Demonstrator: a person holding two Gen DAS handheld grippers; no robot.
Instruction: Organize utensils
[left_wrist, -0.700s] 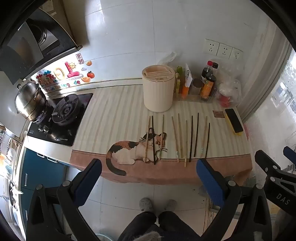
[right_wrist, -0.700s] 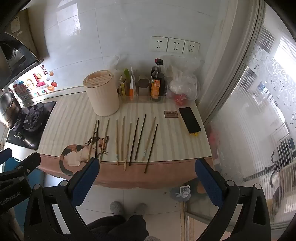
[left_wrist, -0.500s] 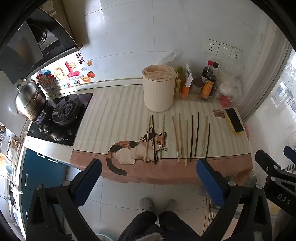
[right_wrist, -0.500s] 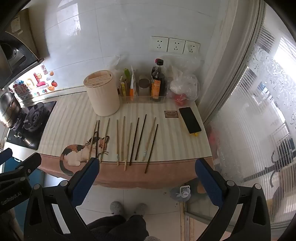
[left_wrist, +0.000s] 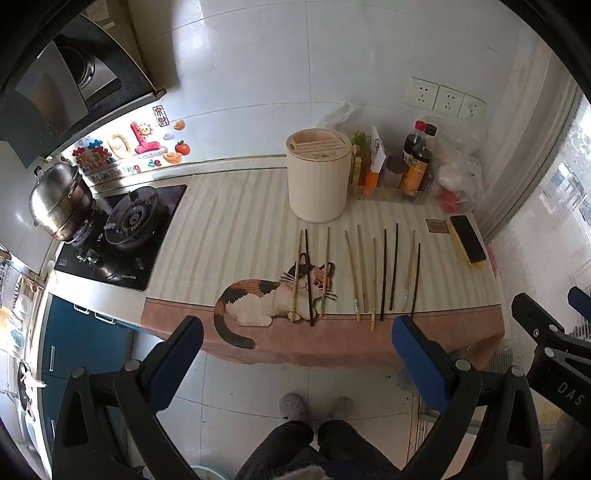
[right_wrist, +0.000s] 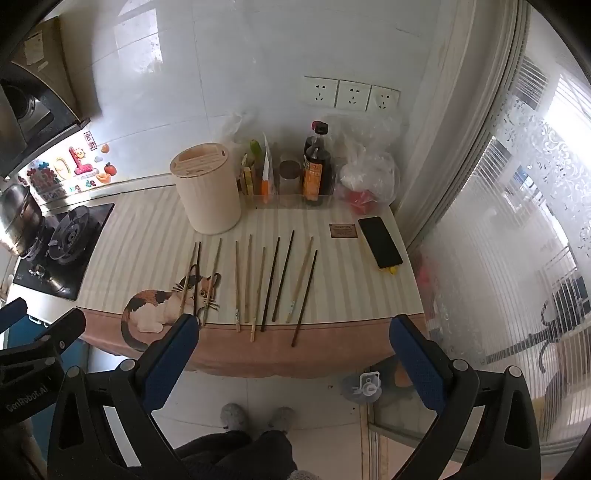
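Chopsticks (right_wrist: 275, 280): ten loose, six pale, four dark; one holder (right_wrist: 207, 188).

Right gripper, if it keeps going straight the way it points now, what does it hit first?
Probably the chopsticks laid out near the front edge of the counter. The right gripper is open and empty, aimed down at them with nothing between. Depth is hard to judge in this fisheye view.

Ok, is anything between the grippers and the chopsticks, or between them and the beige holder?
Nothing visible. Both the left gripper and the right gripper are open and empty, back from the counter edge. The chopsticks lie in a row on the mat, with bare mat up to the beige holder.
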